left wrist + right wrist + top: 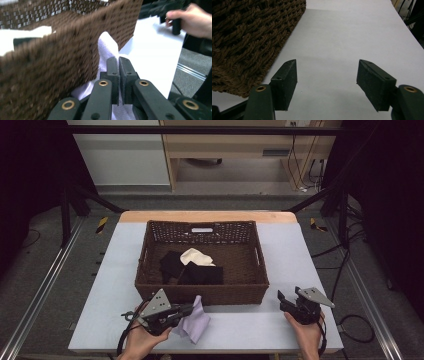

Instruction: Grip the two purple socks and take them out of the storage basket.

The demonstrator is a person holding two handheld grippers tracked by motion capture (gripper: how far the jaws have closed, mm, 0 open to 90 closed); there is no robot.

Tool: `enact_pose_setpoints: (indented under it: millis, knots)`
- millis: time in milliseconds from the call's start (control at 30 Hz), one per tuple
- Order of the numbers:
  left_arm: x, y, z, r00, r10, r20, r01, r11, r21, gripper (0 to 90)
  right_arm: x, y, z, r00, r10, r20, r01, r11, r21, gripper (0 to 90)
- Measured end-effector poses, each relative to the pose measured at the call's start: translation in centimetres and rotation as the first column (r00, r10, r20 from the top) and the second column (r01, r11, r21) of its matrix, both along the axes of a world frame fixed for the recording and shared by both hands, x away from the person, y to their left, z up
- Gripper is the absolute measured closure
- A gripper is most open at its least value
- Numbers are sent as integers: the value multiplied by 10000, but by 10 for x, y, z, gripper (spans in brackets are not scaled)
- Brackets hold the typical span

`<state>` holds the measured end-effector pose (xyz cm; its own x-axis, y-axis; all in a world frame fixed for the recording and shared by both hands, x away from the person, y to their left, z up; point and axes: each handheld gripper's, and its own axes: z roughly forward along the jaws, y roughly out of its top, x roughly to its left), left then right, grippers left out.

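Wicker first: a brown woven basket [202, 289] sits in the middle of the high view on a pale surface [280, 325], holding black cloths [192, 269] and a cream cloth [197, 256] toward its centre. Lower left of that frame, the left tongs [186, 309] are closed together on a lavender-white cloth [194, 323] that lies crumpled on the surface just in front of the basket's near wall, one corner standing up against the weave. From the left gripper view the two black jaws press flat against each other with the white cloth [108, 47] pinched between them, rising beside the blurred basket wall [50, 72]; a hand [192, 20] shows in the upper right of that frame with the other tool. Lower right of the high view, the right tongs [283, 298] are held by a hand [306, 330], beside the basket's right corner. In the right gripper view its jaws stand wide apart over bare surface [342, 37], basket corner [244, 42] at upper left.
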<state>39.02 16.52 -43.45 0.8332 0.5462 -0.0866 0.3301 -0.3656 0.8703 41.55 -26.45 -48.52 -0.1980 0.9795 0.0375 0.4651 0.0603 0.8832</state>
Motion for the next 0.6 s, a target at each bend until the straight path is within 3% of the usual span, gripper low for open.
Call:
enact_pose_setpoints:
  millis: [167, 267, 467, 600]
  knots:
    - [4, 3, -17, 9988, 195, -442, -175, 9988, 465, 842, 0, 0, 0, 10000, -7, 14, 7, 10000, -15, 327]
    - [4, 3, -20, 9989, 244, -398, -220, 9981, 580, 779, 0, 0, 0, 10000, -24, 5, 24, 10000, -5, 326]
    - [3, 9, -17, 9987, 496, 135, -498, 9987, 117, 509, 0, 0, 0, 10000, -6, 12, 6, 10000, -7, 321]
    - [2, 22, -13, 9950, 917, 388, -909, 9956, -219, 411, 0, 0, 0, 10000, -11, -5, 11, 10000, 5, 318]
